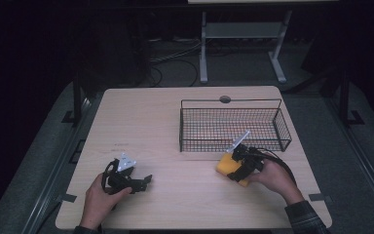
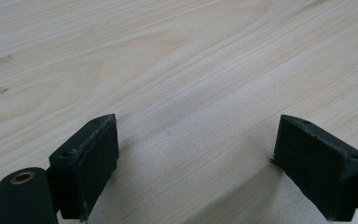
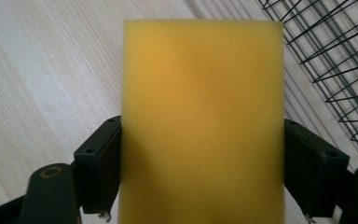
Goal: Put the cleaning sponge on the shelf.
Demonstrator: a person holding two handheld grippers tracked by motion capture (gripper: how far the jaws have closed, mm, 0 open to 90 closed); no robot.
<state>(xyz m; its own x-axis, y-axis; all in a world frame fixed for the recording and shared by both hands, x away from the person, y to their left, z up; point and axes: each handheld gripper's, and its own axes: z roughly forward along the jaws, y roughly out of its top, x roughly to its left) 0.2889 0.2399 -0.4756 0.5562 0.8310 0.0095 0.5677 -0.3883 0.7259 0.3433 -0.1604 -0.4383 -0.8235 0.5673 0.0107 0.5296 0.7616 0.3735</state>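
Note:
A yellow sponge (image 1: pixel 224 165) lies on the wooden table (image 1: pixel 175 122) just in front of the black wire basket (image 1: pixel 231 101). My right gripper (image 1: pixel 236 168) is shut on it; in the right gripper view both pads touch the long sides of the sponge (image 3: pixel 203 93), which spans the whole gap of the gripper (image 3: pixel 203 170). My left gripper (image 1: pixel 146 181) rests low over the table at the front left, held by a hand. Its jaws stand wide open in the left gripper view (image 2: pixel 198 158), with bare wood between them.
The wire basket (image 3: pixel 335 56) stands close on the right of the sponge and looks empty. A round cable port (image 1: pixel 225 99) sits at the table's far edge. Beyond the table are a white frame's legs (image 1: pixel 203 48) and cables on the floor.

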